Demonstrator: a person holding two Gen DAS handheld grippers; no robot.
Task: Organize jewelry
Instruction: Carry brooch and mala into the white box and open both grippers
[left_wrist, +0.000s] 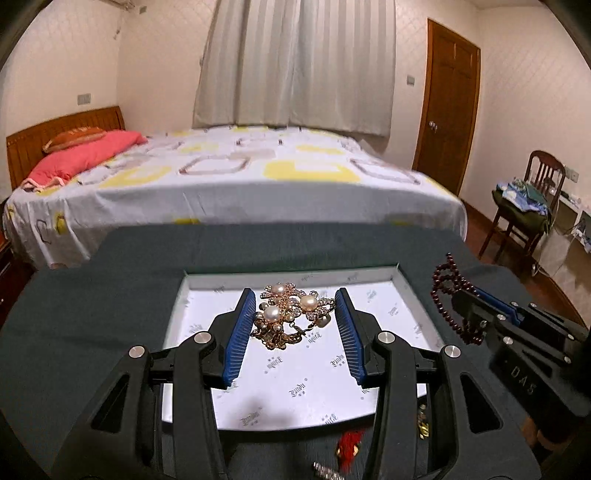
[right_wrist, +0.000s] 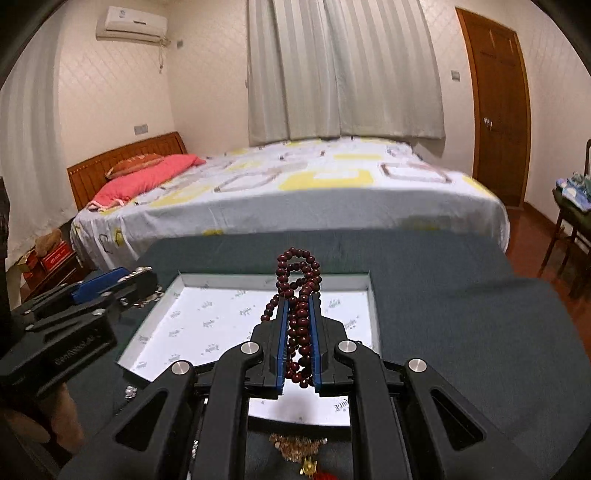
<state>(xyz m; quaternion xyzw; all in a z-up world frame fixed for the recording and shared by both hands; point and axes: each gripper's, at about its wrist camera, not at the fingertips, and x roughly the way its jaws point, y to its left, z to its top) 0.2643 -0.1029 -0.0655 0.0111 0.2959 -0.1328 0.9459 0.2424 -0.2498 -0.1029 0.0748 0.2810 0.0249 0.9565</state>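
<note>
The left gripper (left_wrist: 295, 310) holds a gold brooch cluster (left_wrist: 290, 314) set with pearls and small clear stones, its blue pads (left_wrist: 238, 336) half spread and pressing the cluster from both sides, so the piece hangs above the open box rather than lying in it. Beside it, the right gripper (right_wrist: 298, 325) has its jaws drawn tight together on a strand of dark red beads (right_wrist: 299, 295); loops of the strand stick up past the fingertips and more beads bunch down between the pads.

Nearest to me, on the dark green cloth (left_wrist: 92, 314) below the grippers, a few pieces lie loose: a red tassel with a gold fitting (left_wrist: 351, 443), a small gold charm (left_wrist: 424, 424), a stone-set silver piece (left_wrist: 327, 470) at the very edge, and in the right wrist view a gold filigree ornament (right_wrist: 297, 445).

Just beyond them sits the shallow white box (left_wrist: 404, 280), lined with white paper printed with small grey logos. I can see nothing resting on its floor; part of it is hidden behind the grippers.

Farther off, past the cloth's far edge, stands a bed (left_wrist: 236, 184) with a yellow-and-grey patterned sheet and a pink pillow (left_wrist: 85, 155), then pale curtains (left_wrist: 295, 66), a wooden door (left_wrist: 448, 110), and a chair (left_wrist: 532, 206) piled with things to the right.
</note>
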